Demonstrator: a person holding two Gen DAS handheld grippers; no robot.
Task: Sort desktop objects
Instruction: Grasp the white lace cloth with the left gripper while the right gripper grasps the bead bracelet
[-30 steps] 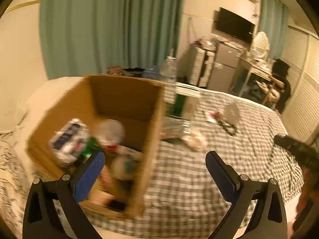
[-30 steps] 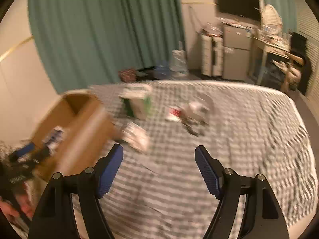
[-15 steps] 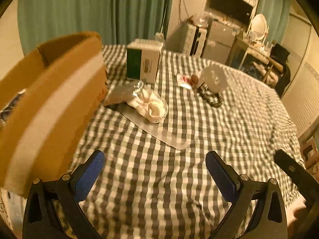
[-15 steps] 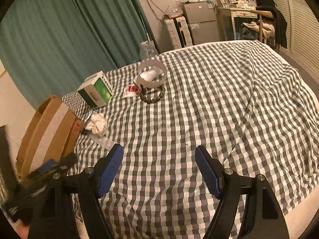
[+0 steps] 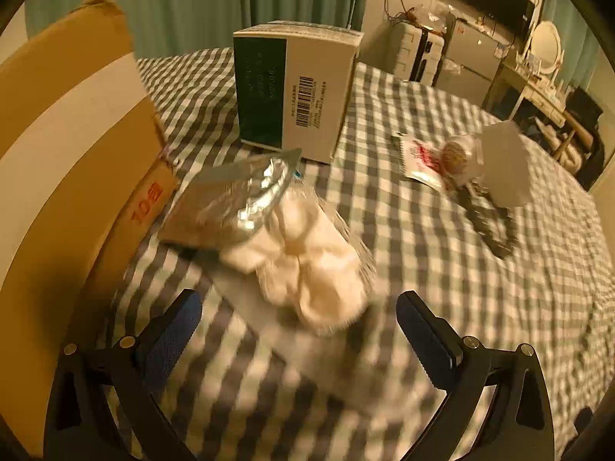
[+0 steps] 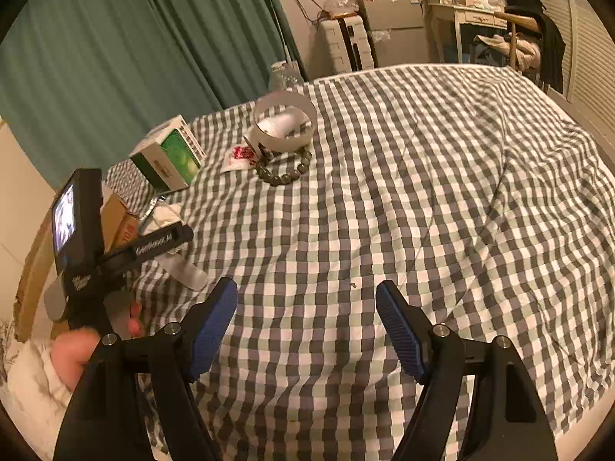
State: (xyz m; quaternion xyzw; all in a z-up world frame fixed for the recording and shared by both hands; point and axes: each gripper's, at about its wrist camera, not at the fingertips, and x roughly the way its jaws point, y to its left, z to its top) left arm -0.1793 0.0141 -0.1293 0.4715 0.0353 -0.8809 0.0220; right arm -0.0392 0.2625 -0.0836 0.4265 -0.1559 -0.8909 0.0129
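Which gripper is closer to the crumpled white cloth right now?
Left. The left gripper is open right in front of the crumpled white cloth, nearly straddling it. The right gripper hangs open over bare checkered cloth, well off to the cloth's right.

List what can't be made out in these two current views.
- Cardboard box contents: left wrist view shows only its outer wall.
- White bundle: motion-blurred, identity unclear.
- Box label text: too small.
- Bead bracelet: smeared; clearer in the right wrist view.
- Left tool: its fingers hide there behind its body.
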